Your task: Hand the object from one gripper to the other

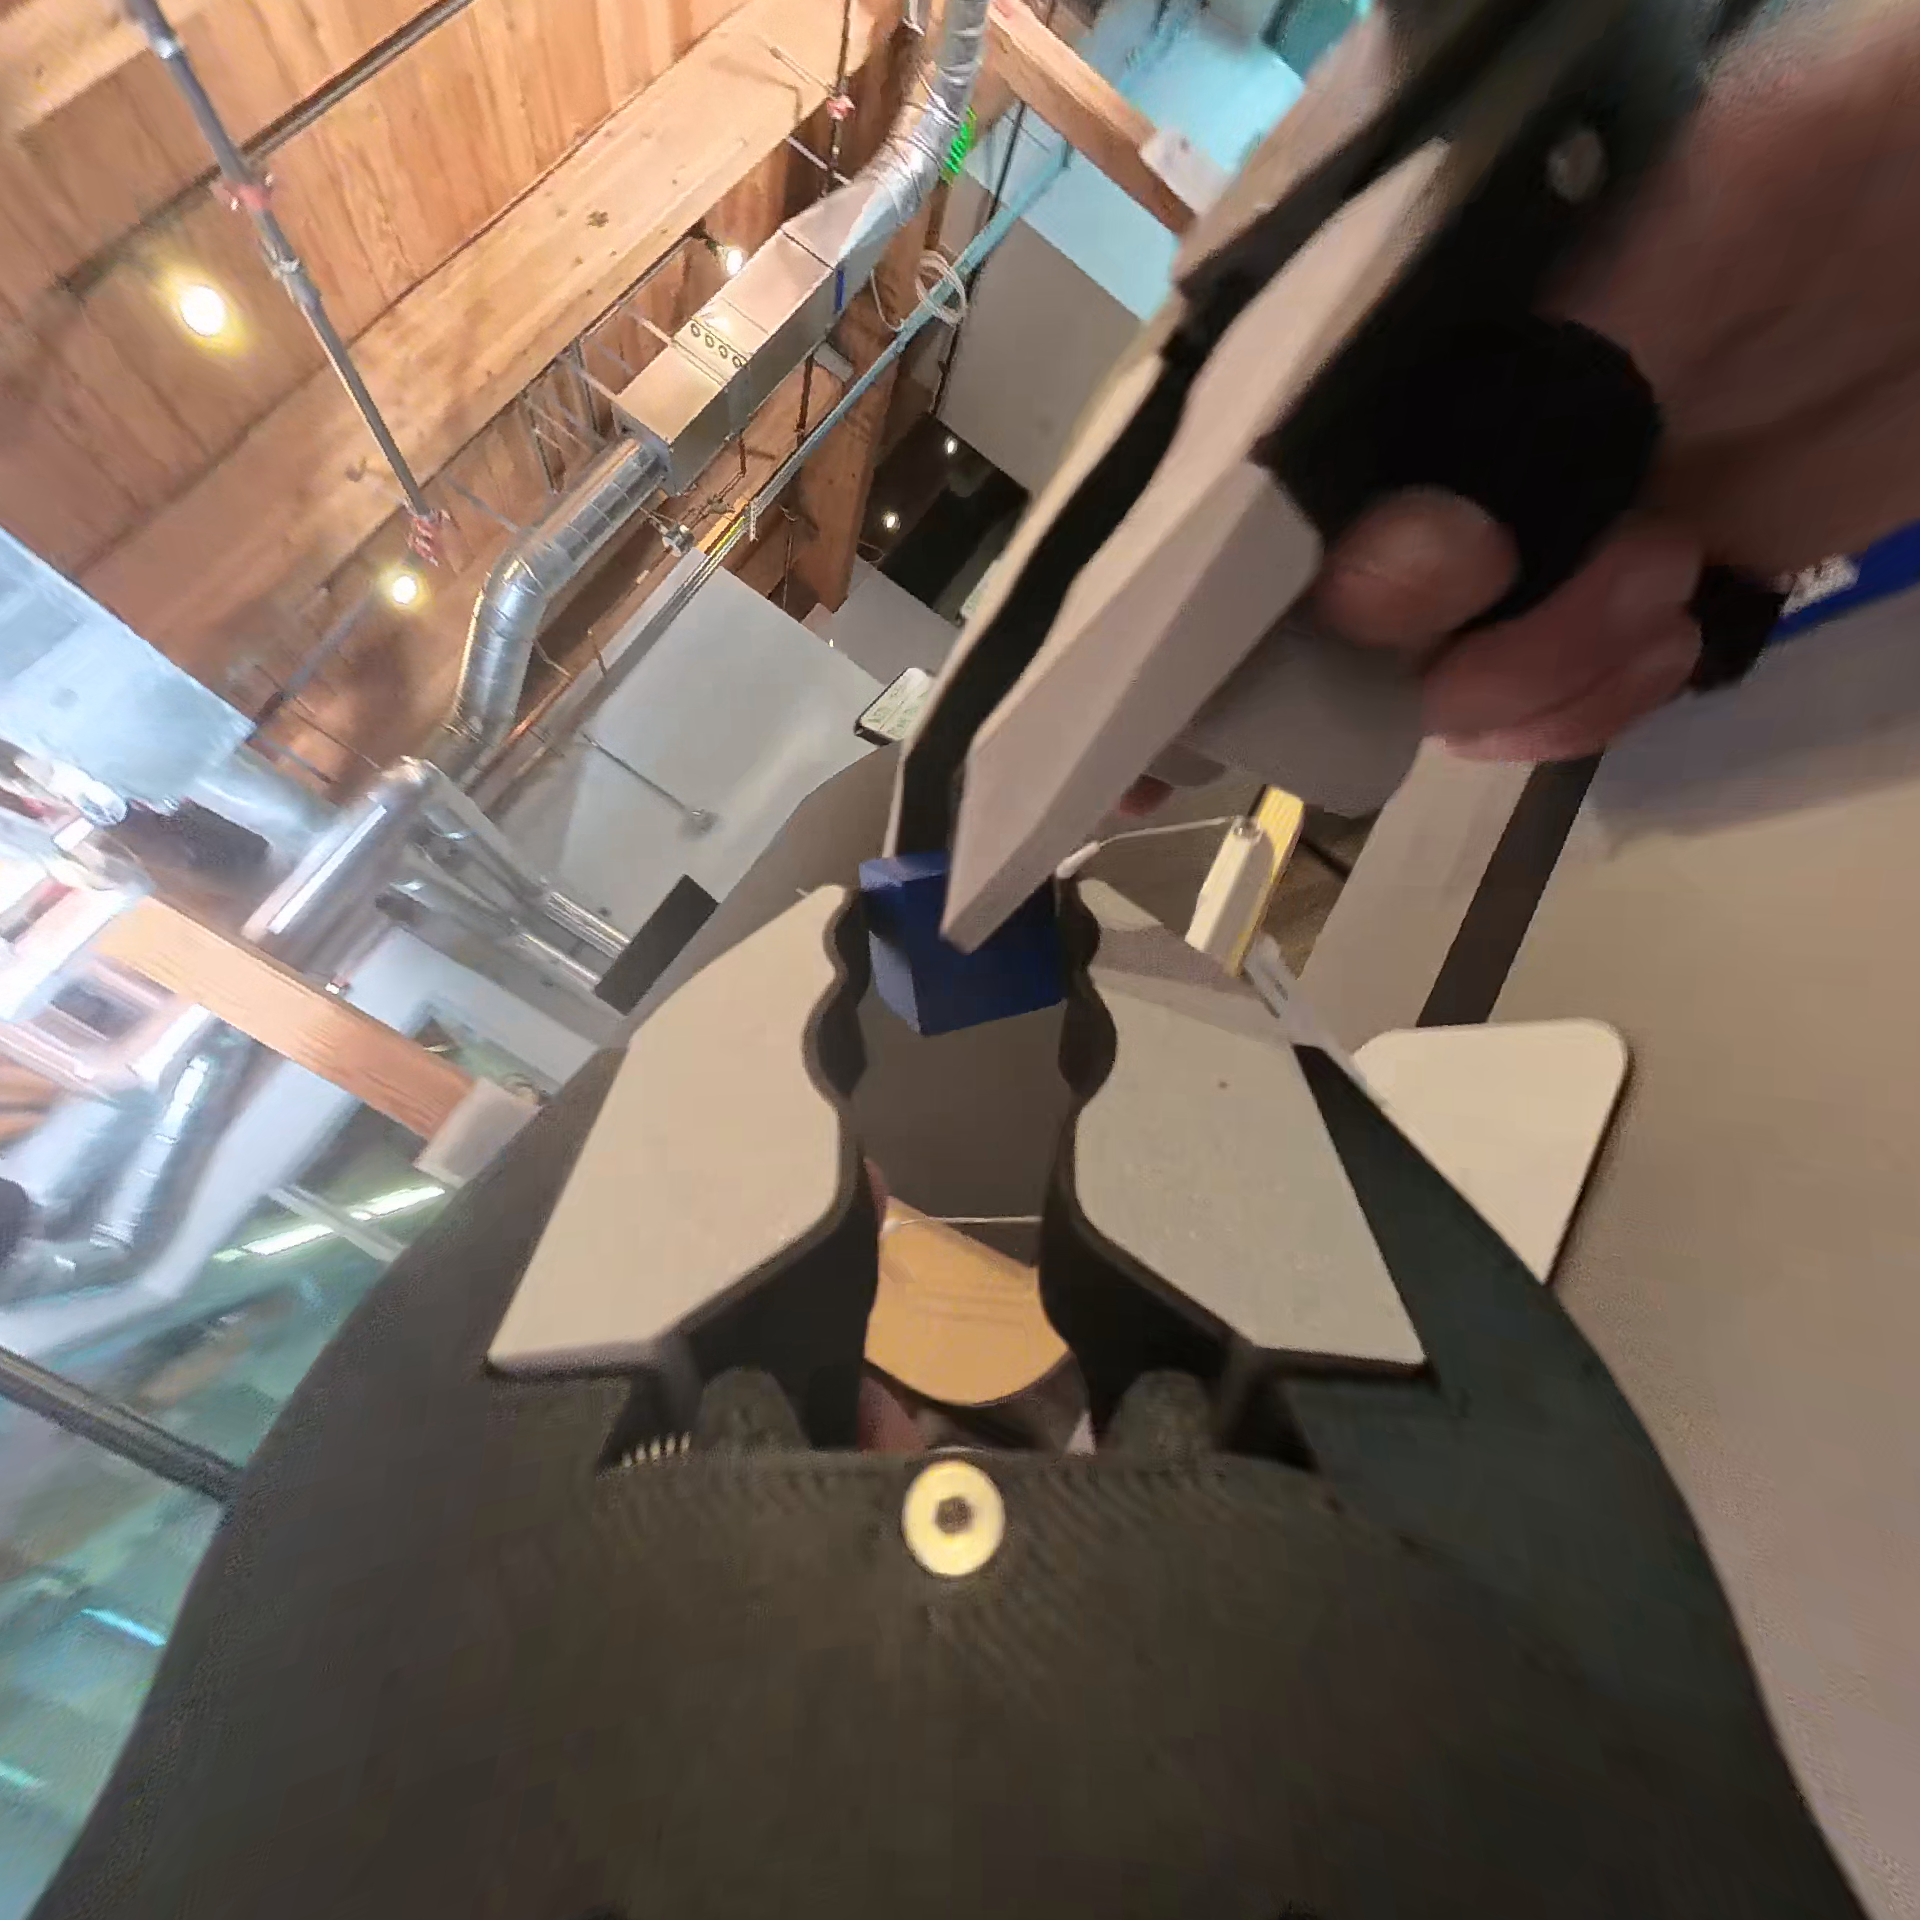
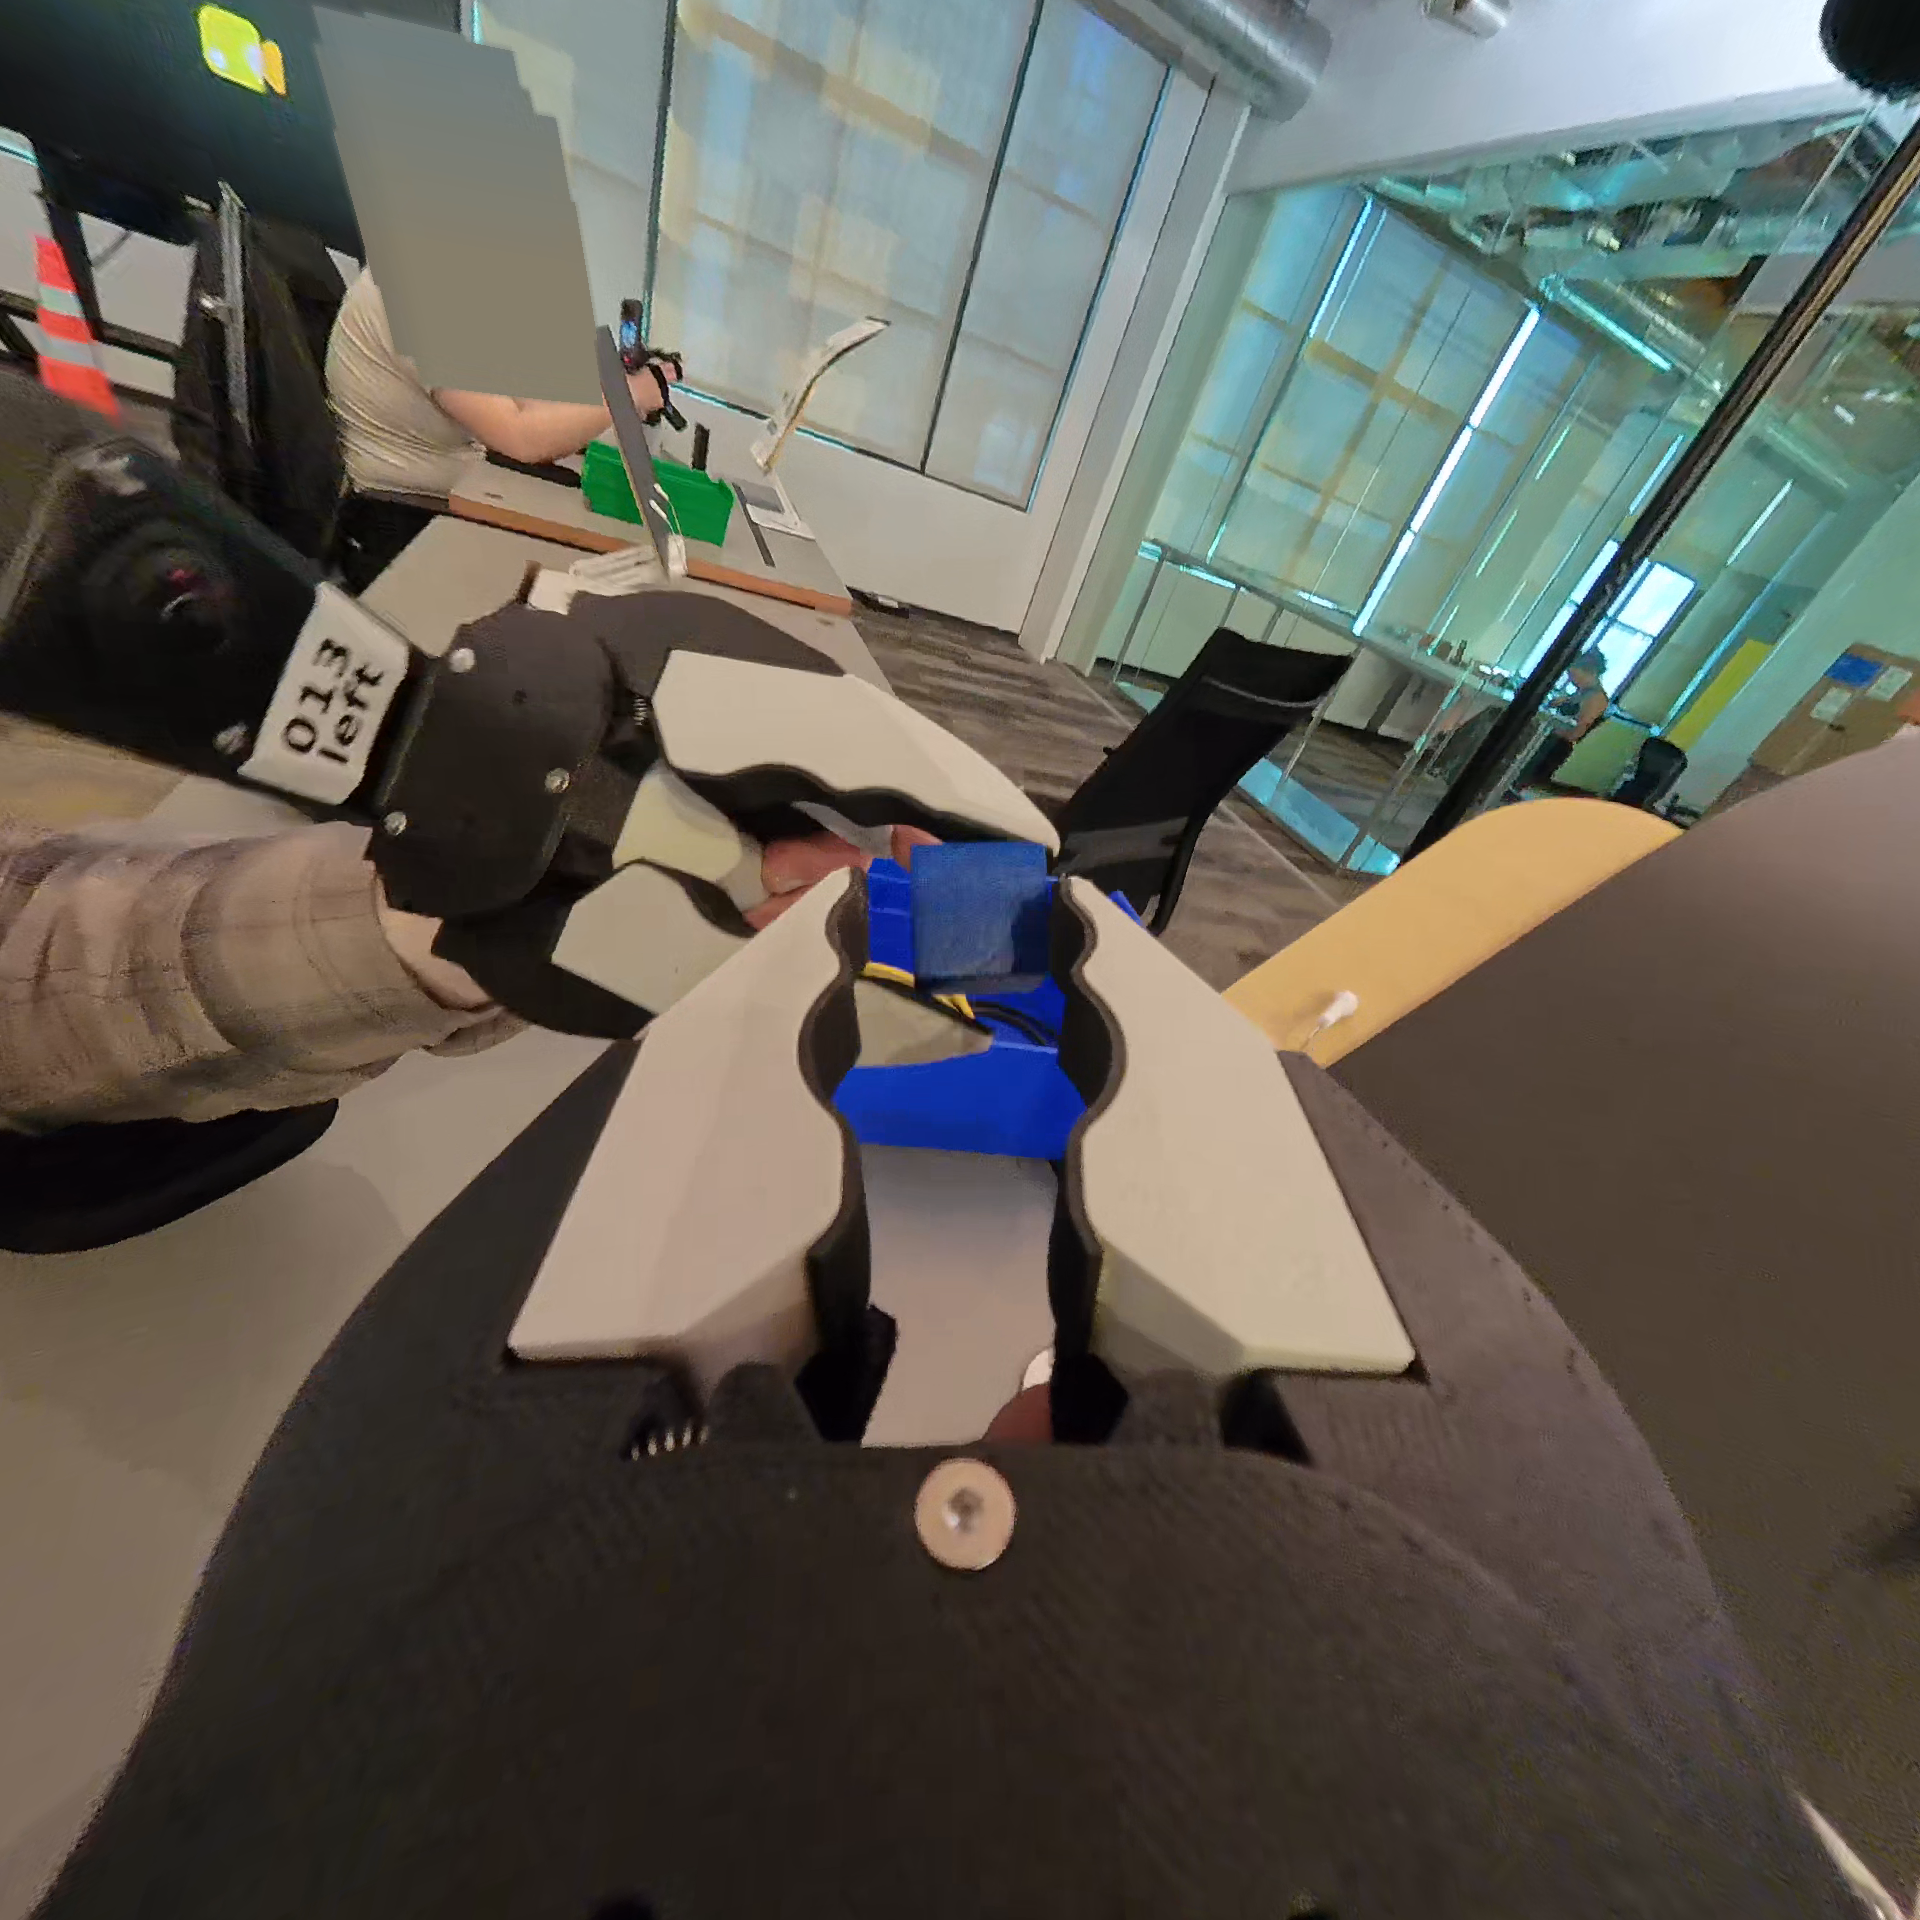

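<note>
While both grippers are pinching the blue block [image 2: 977, 914], the left gripper [image 1: 956, 935] should be loosening only once the right gripper [image 2: 961, 925] is seemingly gripping firmly.

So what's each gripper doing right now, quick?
Left gripper: closed on the small dark blue block.
Right gripper: closed on the same block.

One blue block [image 2: 971, 914] sits between the tips of two grippers: the left gripper [image 2: 940, 862] and the right gripper [image 2: 961, 914], each with two grey fingers [image 2: 717, 1122]. Under the block lies one blue bin [image 2: 961, 1101] on the near desk [image 2: 260, 1351]. Far left there is one green bin [image 2: 649, 499], one seated person [image 2: 405, 405] and one orange cone [image 2: 68, 322]. One black chair [image 2: 1195, 748] stands beyond.
</note>
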The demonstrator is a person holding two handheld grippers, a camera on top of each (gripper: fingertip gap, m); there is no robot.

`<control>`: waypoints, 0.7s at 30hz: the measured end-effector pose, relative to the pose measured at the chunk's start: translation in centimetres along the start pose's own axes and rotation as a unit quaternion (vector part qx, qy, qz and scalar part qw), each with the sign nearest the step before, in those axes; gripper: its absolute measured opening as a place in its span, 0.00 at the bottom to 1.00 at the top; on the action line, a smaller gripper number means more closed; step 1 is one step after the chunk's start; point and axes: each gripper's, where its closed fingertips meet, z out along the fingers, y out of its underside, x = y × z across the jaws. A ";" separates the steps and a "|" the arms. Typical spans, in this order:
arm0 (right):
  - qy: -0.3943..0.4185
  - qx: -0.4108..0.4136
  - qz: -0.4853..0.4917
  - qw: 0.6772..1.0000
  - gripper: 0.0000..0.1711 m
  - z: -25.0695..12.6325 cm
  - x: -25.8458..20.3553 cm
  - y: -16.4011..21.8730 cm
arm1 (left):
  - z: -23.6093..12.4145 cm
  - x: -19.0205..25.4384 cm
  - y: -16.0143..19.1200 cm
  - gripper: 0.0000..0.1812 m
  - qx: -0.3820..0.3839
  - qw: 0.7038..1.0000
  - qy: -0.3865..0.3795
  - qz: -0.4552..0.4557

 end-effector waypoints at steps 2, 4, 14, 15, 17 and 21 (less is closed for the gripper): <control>0.007 -0.029 0.008 1.000 0.18 0.4 0.1 0.9 | 0.2 0.6 0.2 0.19 -0.010 0.999 0.001 0.040; 0.015 -0.047 0.025 0.998 0.20 0.7 0.3 1.5 | 0.4 0.8 0.6 0.19 -0.029 0.996 -0.011 0.087; 0.036 -0.086 0.085 0.992 0.22 1.6 0.9 3.6 | 1.1 1.7 1.3 0.19 -0.071 0.979 -0.041 0.186; 0.038 -0.085 0.088 0.992 0.22 1.6 1.0 3.6 | 1.1 1.7 1.4 0.19 -0.074 0.978 -0.044 0.189; 0.042 -0.085 0.087 0.992 0.18 1.5 1.2 3.8 | 1.2 1.8 1.3 0.19 -0.070 0.977 -0.043 0.196; 0.041 -0.088 0.094 0.991 0.19 1.5 1.4 4.1 | 1.4 2.0 1.6 0.19 -0.074 0.976 -0.048 0.201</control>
